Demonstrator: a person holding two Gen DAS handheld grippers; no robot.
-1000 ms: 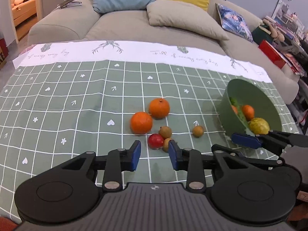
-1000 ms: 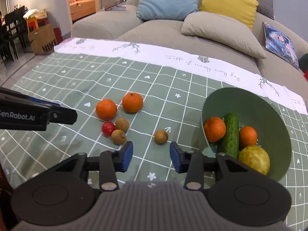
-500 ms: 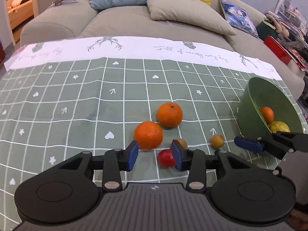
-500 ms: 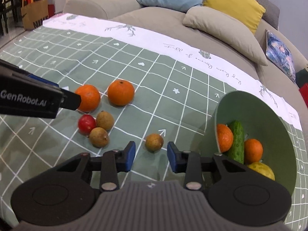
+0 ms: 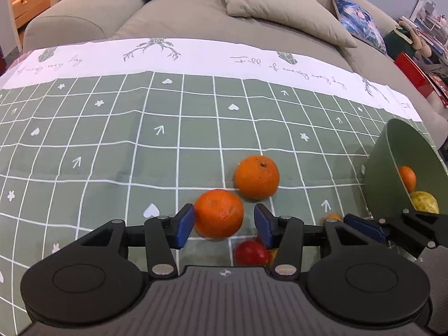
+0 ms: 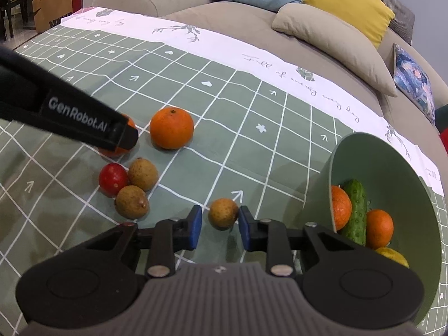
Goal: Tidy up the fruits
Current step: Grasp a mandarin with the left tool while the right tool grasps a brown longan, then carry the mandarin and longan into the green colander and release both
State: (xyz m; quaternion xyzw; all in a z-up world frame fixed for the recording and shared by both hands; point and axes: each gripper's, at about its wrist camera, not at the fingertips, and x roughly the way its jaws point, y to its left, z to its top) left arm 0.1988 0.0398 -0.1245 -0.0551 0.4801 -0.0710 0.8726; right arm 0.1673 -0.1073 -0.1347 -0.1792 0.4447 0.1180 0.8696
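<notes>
Within the last second both grippers had advanced. Lower centre of its view, the left gripper (image 5: pixel 222 222) straddled the nearer orange (image 5: pixel 218 213), fingers wide, unclosed. The right gripper (image 6: pixel 220 227) likewise bracketed the lone brown fruit (image 6: pixel 223 213), ungrasped; bowl (image 6: pixel 392 168) at right awaited both.

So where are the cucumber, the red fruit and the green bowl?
cucumber (image 6: pixel 355 210): right wrist view, middle of its bumpy skin.
red fruit (image 6: pixel 112 178): right wrist view, centre of its rounded top.
green bowl (image 6: pixel 392 173): right wrist view, bare inner wall above the fruit.
</notes>
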